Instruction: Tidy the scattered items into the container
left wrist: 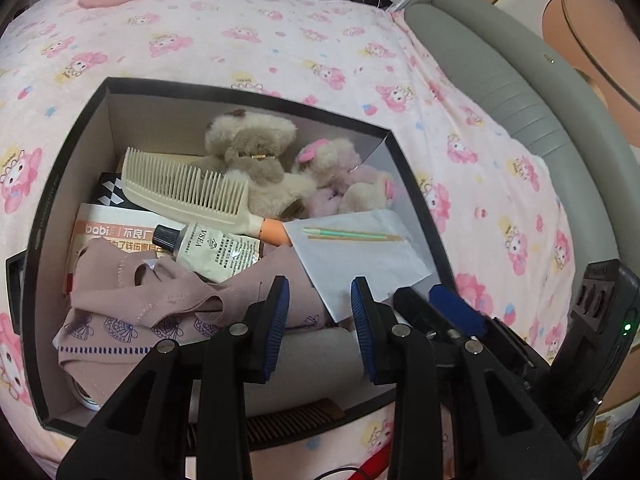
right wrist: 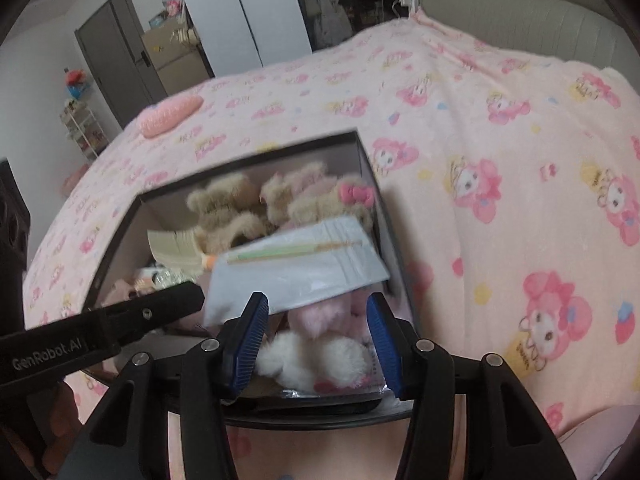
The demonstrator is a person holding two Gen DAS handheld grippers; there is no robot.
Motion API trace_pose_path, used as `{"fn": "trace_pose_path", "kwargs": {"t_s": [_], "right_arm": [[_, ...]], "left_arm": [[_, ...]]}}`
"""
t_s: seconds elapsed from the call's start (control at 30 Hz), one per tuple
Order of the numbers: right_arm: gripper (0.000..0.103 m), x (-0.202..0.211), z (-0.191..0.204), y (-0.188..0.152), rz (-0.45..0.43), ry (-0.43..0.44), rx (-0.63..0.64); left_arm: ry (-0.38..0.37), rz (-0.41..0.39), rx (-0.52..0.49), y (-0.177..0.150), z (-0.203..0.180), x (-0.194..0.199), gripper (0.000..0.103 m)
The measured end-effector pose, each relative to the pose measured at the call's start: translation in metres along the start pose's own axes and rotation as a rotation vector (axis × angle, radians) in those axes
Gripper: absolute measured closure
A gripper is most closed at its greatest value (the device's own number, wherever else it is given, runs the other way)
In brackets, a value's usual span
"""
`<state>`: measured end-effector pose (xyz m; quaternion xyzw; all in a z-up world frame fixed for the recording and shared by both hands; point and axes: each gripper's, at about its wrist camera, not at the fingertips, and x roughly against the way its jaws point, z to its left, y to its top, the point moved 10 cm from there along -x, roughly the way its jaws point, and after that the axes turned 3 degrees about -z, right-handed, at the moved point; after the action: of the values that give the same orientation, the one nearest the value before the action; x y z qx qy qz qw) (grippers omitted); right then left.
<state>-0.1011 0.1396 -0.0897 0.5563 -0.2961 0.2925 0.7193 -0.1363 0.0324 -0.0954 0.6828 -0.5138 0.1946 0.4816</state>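
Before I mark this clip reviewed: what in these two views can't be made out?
- Left wrist view: the box bottom and a round item are covered by the mauve cloth.
- Left wrist view: the dark comb at the near wall is partly behind the left gripper.
- Right wrist view: motion blur smears the plush toys and the clear bag.
- Right wrist view: the print on the bag under the right gripper is too small.

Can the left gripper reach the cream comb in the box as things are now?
Probably yes. The comb lies on top, uncovered, and the left gripper hangs over the open box, jaws apart and empty. Only the mauve cloth lies between.
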Motion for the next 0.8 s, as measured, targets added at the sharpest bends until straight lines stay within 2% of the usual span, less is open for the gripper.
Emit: {"fn": "trace_pose_path", "kwargs": {"t_s": [0.3,0.47,0.6,0.67,0.7,0.73,0.8], "right_arm": [[0.055,-0.008,0.004,-0.003,0.003,-0.077,0.076],[0.055,-0.005,0.005,-0.003,0.013,-0.071,0.074],[0.053,0.012,0.008,0.005,-0.016,-0.087,0.083],[0.042,0.024,0.012,0.010,-0.033,-0.092,0.086],[0.040,0.030,0.014,0.012,-0.042,-0.096,0.088],[0.033,0.037,0.016,0.014,-0.052,-0.105,0.090],[0.028,0.054,0.022,0.019,-0.082,-0.113,0.094]], "left_arm": [[-0.005,0.004,-0.007,0.000,0.003,-0.006,0.072],[0.048,-0.055,-0.058,0.004,0.001,0.011,0.068],[0.135,-0.160,-0.114,0.015,-0.002,0.043,0.038],[0.174,-0.229,-0.135,0.022,-0.004,0.066,0.026],[0.195,-0.262,-0.141,0.025,-0.005,0.077,0.017],[0.214,-0.294,-0.148,0.028,-0.006,0.090,0.007],[0.239,-0.356,-0.162,0.034,-0.009,0.116,0.002]]}}
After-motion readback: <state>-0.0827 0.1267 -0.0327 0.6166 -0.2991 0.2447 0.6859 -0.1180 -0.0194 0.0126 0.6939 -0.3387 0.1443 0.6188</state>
